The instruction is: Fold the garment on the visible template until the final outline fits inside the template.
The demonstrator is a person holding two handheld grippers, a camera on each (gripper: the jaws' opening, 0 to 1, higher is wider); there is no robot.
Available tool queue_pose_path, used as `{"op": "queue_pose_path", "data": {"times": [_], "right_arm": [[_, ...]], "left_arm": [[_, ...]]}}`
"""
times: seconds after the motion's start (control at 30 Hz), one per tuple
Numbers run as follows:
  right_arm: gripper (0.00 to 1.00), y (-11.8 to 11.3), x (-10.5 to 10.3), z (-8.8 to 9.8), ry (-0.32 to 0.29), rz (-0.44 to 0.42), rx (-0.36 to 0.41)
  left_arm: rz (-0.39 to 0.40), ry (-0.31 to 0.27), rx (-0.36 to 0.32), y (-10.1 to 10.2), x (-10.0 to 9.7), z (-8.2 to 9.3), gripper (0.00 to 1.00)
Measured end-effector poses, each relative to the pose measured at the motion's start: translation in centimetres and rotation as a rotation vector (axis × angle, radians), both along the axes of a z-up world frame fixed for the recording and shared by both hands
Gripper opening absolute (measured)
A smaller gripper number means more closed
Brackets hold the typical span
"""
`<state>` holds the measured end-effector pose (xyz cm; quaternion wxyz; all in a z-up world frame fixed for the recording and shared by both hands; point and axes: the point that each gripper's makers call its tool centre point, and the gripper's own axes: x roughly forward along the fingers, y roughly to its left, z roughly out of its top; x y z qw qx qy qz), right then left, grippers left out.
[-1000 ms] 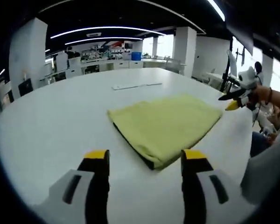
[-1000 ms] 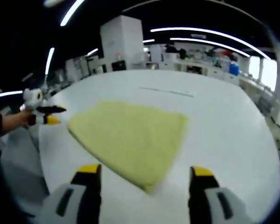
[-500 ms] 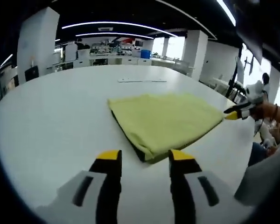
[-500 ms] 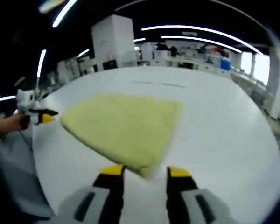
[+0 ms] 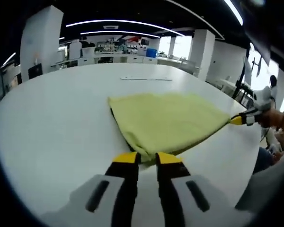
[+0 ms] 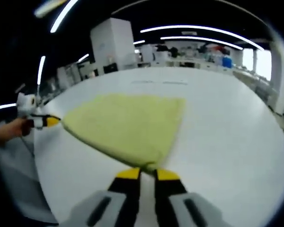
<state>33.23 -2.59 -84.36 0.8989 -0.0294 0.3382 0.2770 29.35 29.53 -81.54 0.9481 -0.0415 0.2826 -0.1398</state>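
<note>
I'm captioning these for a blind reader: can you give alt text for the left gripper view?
The left tool is closed on the near corner of a folded yellow cloth lying on a white table. At the far right, the right tool, held in a hand, meets another corner.

bare white table all around the yellow garment, open passage on every side

1 garment, 2 tools, 1 table
</note>
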Motion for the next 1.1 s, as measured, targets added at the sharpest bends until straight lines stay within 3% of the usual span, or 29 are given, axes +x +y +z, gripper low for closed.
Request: {"op": "queue_pose_path", "data": {"times": [0.47,0.73,1.1], "right_arm": [[0.00,-0.1,0.3,0.1,-0.025,-0.025,0.009],[0.00,-0.1,0.3,0.3,-0.028,-0.014,0.003],[0.00,-1.2,0.8,1.2,-0.046,0.004,-0.036]], "left_arm": [[0.028,0.037,-0.007,0.3,0.0,-1.2,0.02],[0.007,0.046,-0.011,0.2,-0.1,-1.2,0.00],[-0.128,0.046,0.110,1.6,-0.1,-0.8,0.00]]}}
